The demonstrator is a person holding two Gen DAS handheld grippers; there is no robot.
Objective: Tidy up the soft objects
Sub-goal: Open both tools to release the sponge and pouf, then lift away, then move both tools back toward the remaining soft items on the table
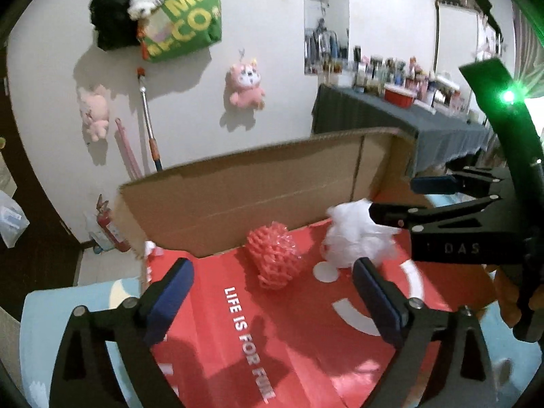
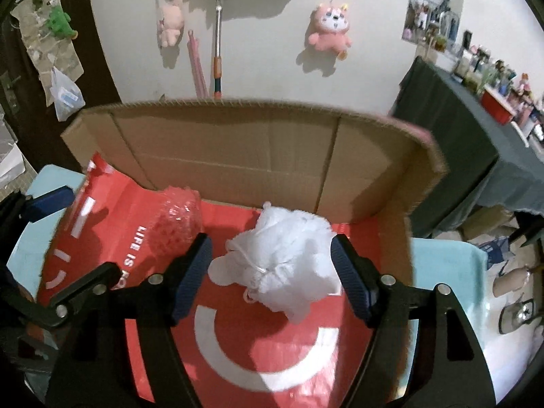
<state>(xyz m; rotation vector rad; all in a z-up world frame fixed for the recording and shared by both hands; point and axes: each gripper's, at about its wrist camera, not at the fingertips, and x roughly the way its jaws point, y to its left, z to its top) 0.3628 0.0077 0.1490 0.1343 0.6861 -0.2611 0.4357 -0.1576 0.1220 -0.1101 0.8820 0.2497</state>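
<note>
Red printed sheet (image 2: 272,357) covers the floor of the open cardboard box (image 2: 238,156), and on it I see the two soft things of my task. The white mesh puff (image 2: 285,265) lies in the middle of the right wrist view, between the two blue pads of the right hand-held gripper (image 2: 272,275); the pads stand apart on each side of it and I see no pressing on the puff, so I count this gripper as spread, with the puff resting on the sheet. In the left wrist view the left hand-held gripper (image 1: 272,299) is spread wide, its fingers at the lower left and lower right of the frame, and nothing is between them but the red sheet with the white words "LIFE IS FOR FUN". The pink net ball (image 1: 273,255) lies above this gripper in the frame, near the brown back wall of the box, and the white puff is just to the right of it, apart from it. At the right edge of the same view the other gripper reaches in beside the puff. Behind the box, on the white wall, hangs a pink plush toy (image 1: 246,85), and a green bag (image 1: 183,17) hangs at the upper left. A bench with a dark cloth (image 1: 401,119) and many small bottles stands at the upper right.
</note>
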